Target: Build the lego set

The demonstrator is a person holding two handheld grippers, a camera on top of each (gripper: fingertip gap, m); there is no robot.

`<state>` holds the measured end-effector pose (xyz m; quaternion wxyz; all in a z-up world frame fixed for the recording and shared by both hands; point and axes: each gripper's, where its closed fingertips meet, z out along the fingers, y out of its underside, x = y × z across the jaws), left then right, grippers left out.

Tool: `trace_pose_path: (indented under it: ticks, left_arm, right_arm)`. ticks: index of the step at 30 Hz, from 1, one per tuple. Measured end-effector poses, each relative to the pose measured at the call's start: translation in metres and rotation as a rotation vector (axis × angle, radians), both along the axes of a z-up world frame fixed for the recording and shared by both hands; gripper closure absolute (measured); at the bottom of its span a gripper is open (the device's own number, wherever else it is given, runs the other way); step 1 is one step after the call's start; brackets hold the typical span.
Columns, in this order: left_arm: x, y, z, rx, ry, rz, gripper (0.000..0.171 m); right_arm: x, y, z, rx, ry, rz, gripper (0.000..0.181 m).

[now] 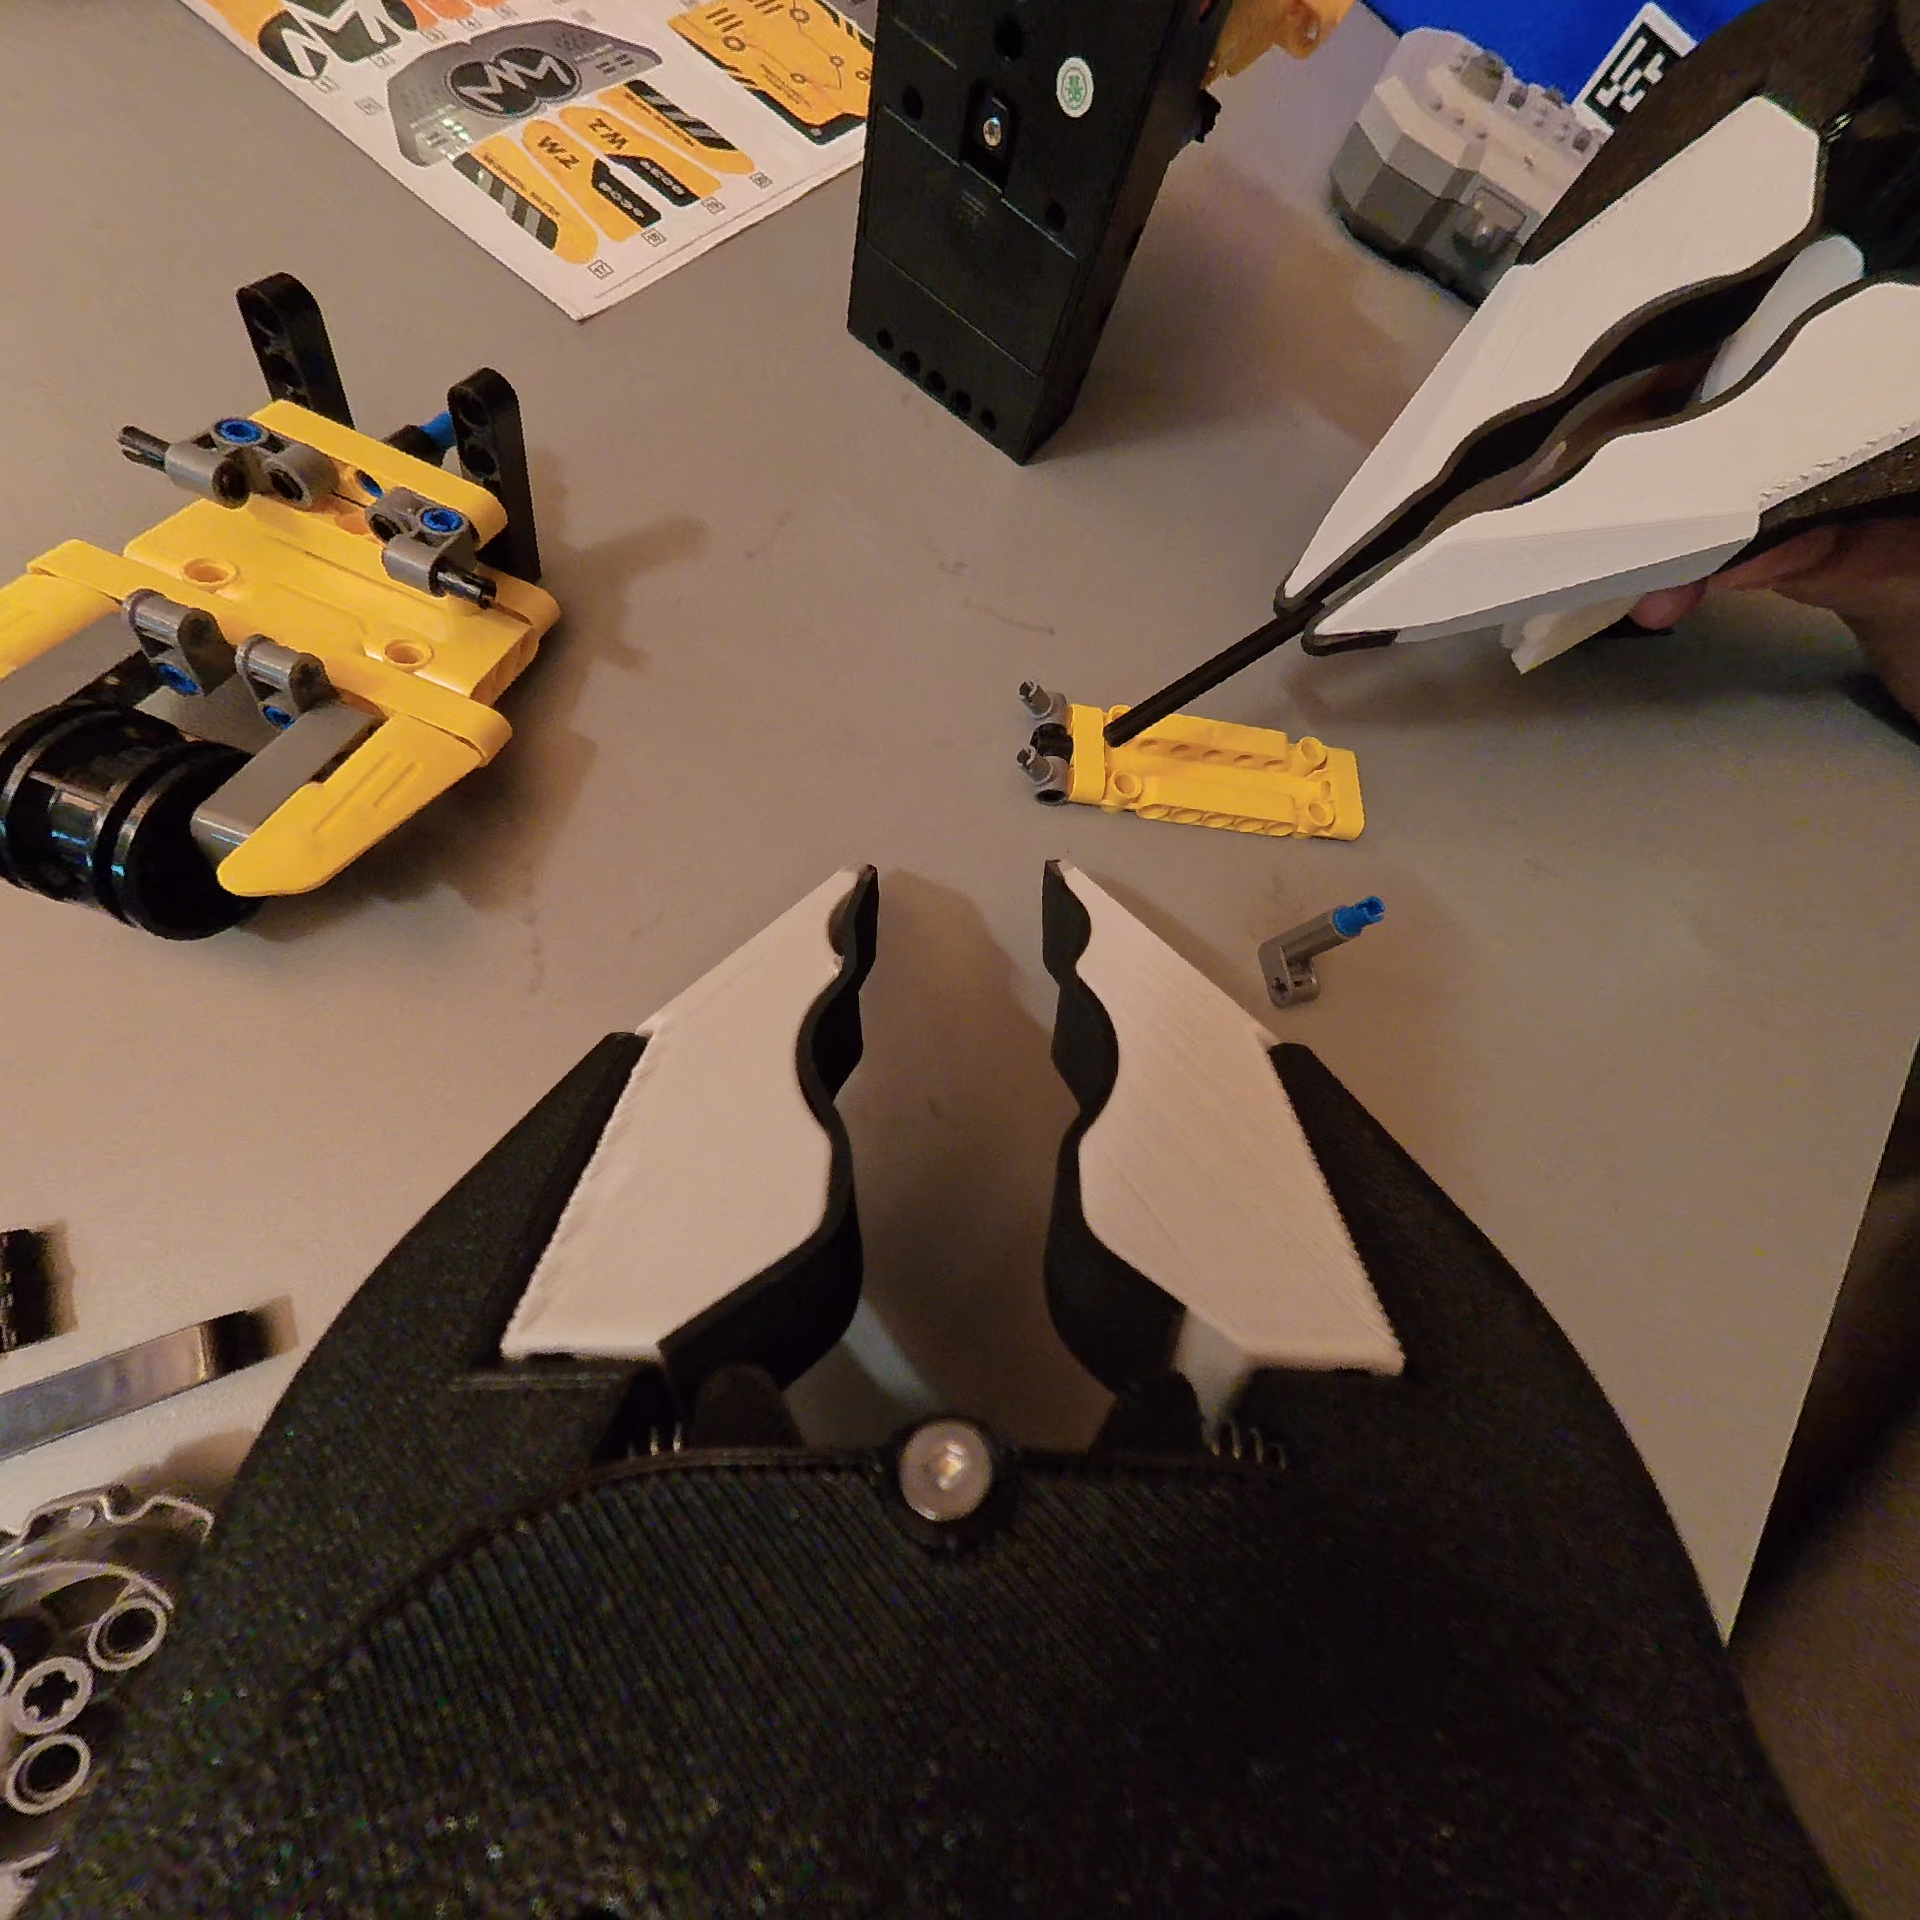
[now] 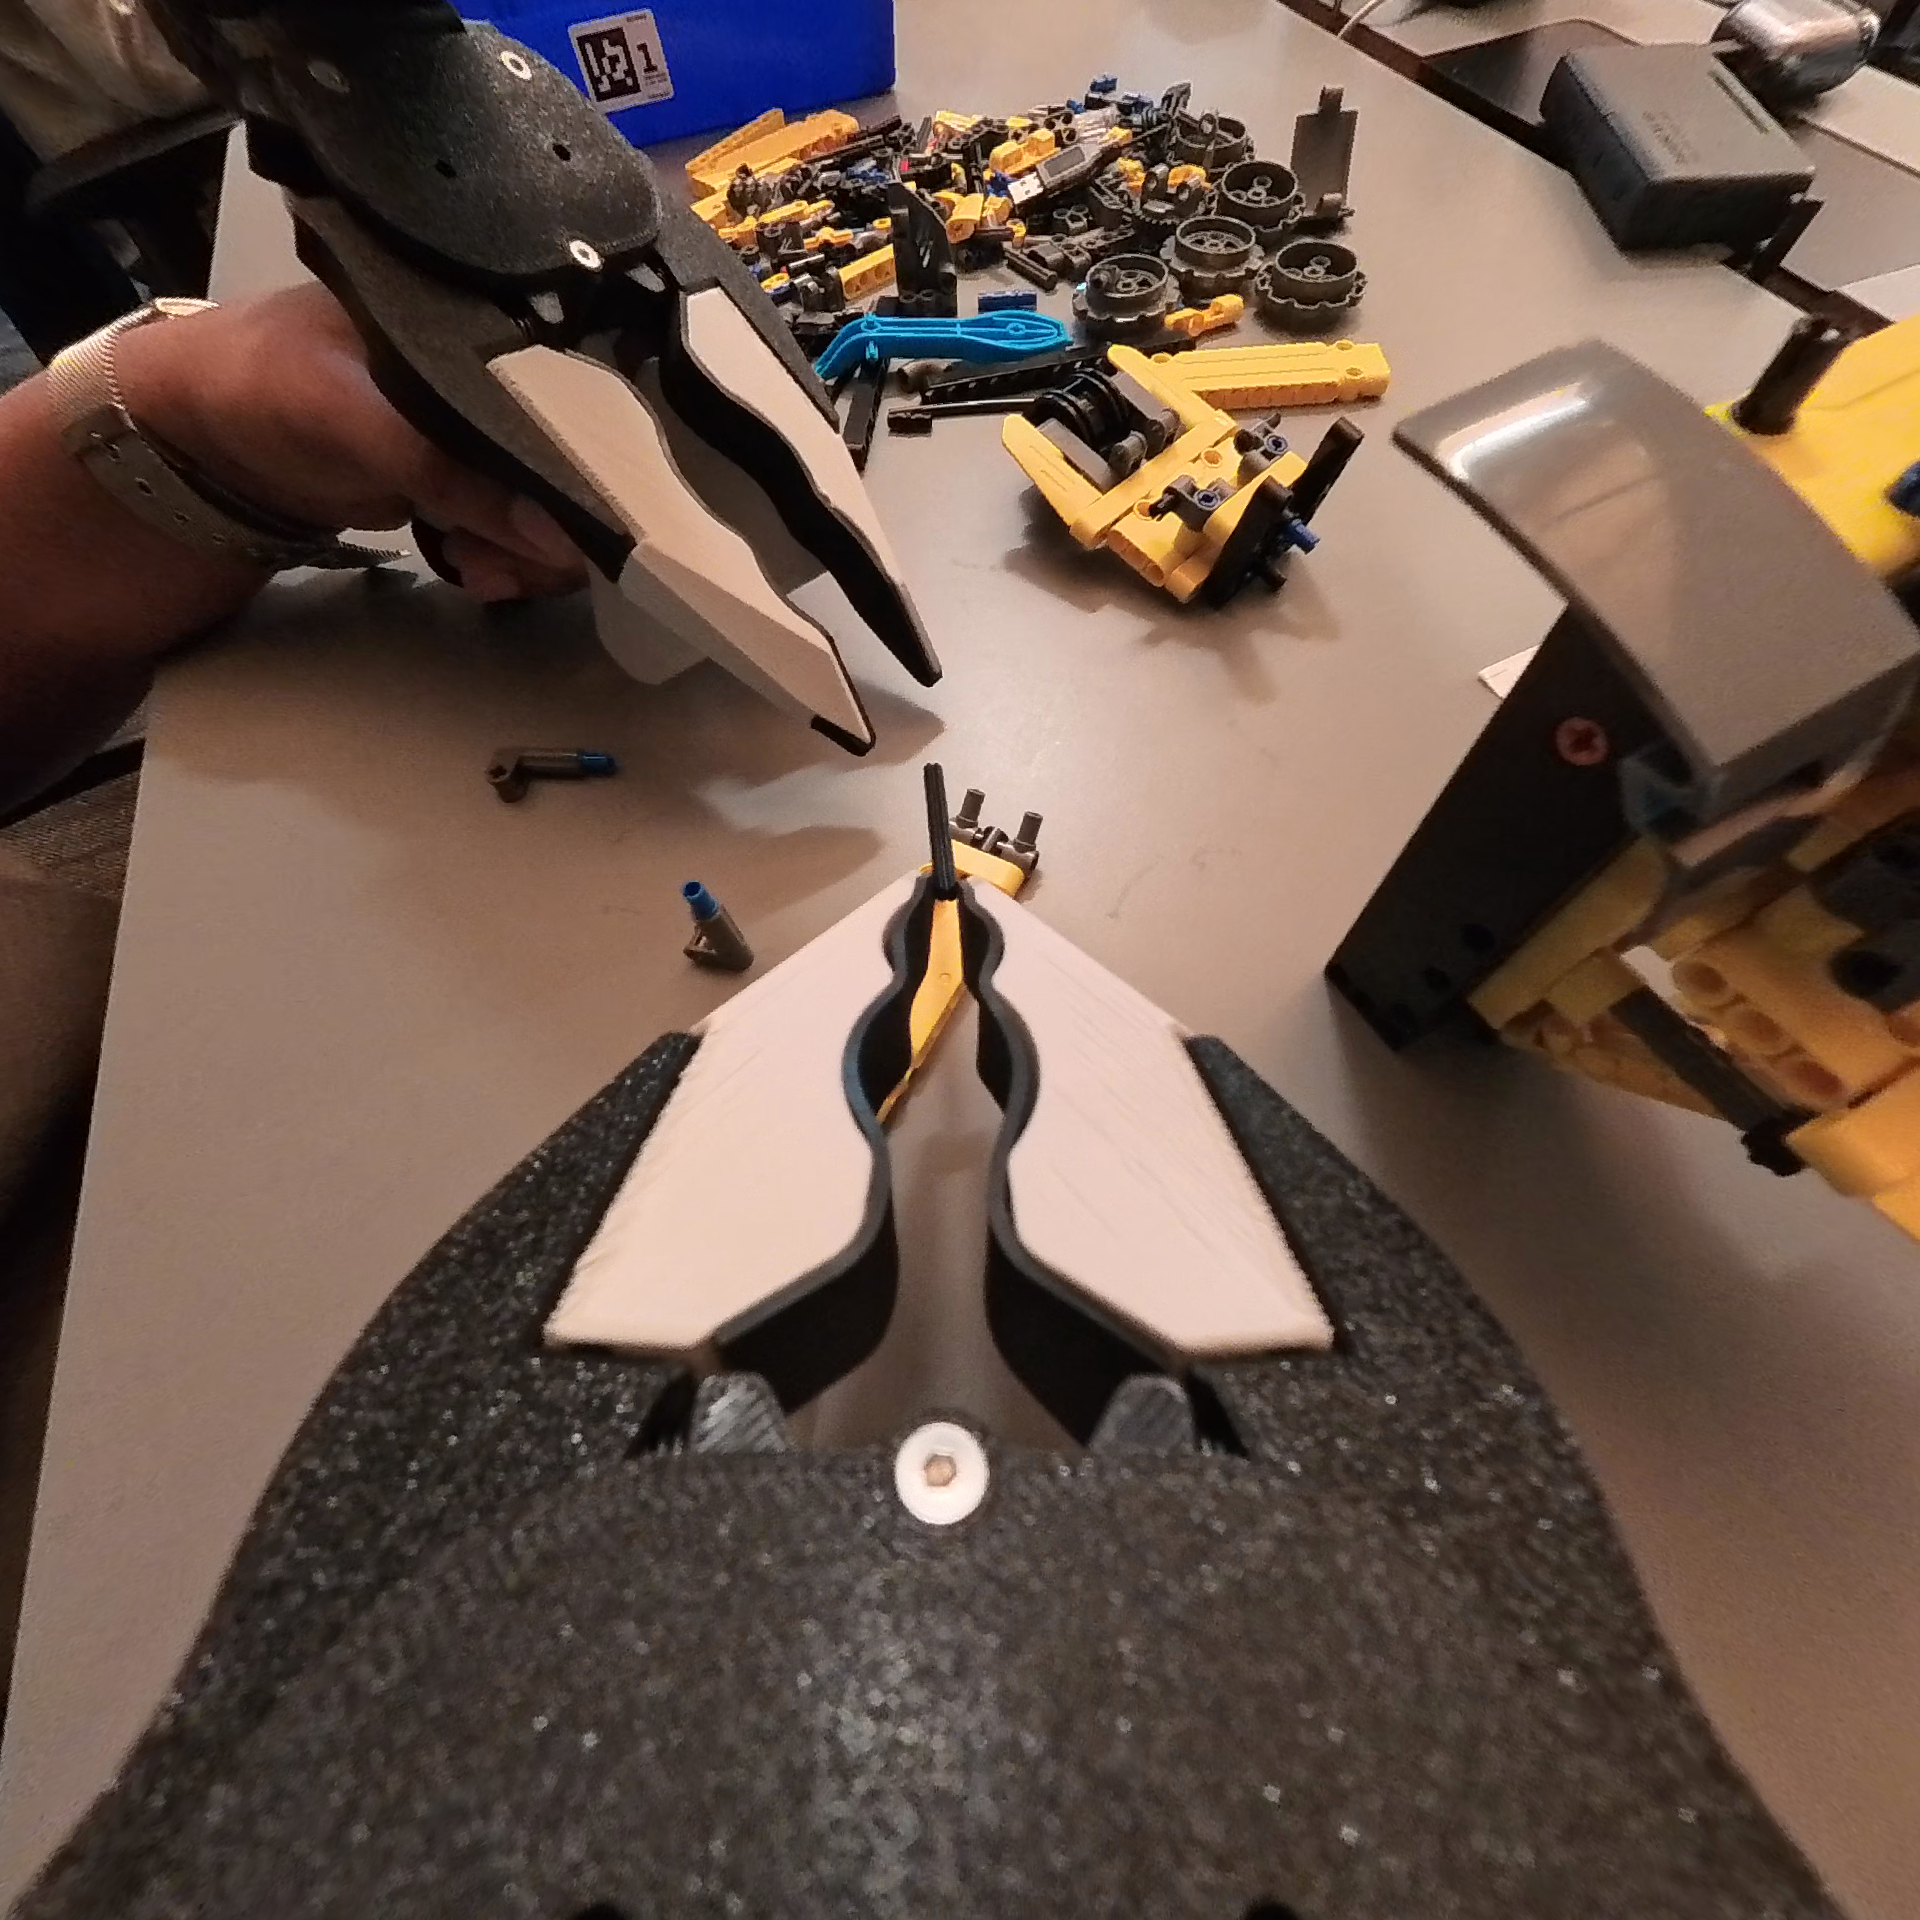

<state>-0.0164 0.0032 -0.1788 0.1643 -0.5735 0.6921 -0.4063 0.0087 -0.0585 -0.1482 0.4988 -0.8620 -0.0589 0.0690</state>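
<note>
Black, thin and stiff, the axle (image 1: 1195, 681) is pinched at the tips of your right gripper (image 2: 943, 894), its free end touching the yellow panel piece (image 1: 1210, 774) that lies flat on the grey counter (image 1: 790, 665). That axle slants down from the clenched jaws toward the panel's end with the grey connectors (image 1: 1042, 746). Your left gripper (image 1: 961, 883) hovers nearby with jaws spread and empty; the panel lies just ahead and to their right, a small grey-and-blue pin piece (image 1: 1311, 951) beside them.
</note>
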Motion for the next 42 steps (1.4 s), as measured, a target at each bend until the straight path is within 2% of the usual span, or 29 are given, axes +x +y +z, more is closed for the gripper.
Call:
trace_pose_path:
  ticks: [11, 15, 17, 19, 22, 26, 32, 42]
  left_arm:
    - [0.0, 0.0, 0.001, 0.009, -0.01, -0.001, 0.14]
    - [0.002, -0.016, 0.018, -0.084, -0.073, -0.068, 0.138]
    - [0.006, -0.02, 0.022, -0.079, -0.082, -0.093, 0.133]
    - [0.01, -0.023, 0.021, -0.017, -0.084, -0.135, 0.127]
    - [0.014, -0.033, 0.02, 0.051, -0.085, -0.217, 0.128]
    - [0.029, -0.027, 0.014, 0.123, -0.045, -0.237, 0.128]
    - [0.036, -0.031, 0.01, 0.009, 0.001, -0.254, 0.129]
    - [0.03, -0.03, -0.007, 0.004, 0.052, -0.245, 0.133]
  right_arm:
    - [0.005, -0.001, 0.006, 0.021, -0.021, -0.019, 0.178]
    - [0.015, -0.004, 0.018, 0.064, -0.032, -0.053, 0.178]
    - [0.019, -0.005, 0.022, 0.08, -0.03, -0.067, 0.178]
    - [0.022, -0.007, 0.024, 0.088, -0.027, -0.077, 0.178]
    - [0.024, -0.007, 0.025, 0.091, -0.02, -0.079, 0.178]
    - [0.022, -0.007, 0.023, 0.082, -0.026, -0.075, 0.177]
    - [0.022, -0.007, 0.021, 0.076, -0.027, -0.071, 0.177]
    - [0.023, -0.006, 0.016, 0.061, -0.011, -0.07, 0.177]
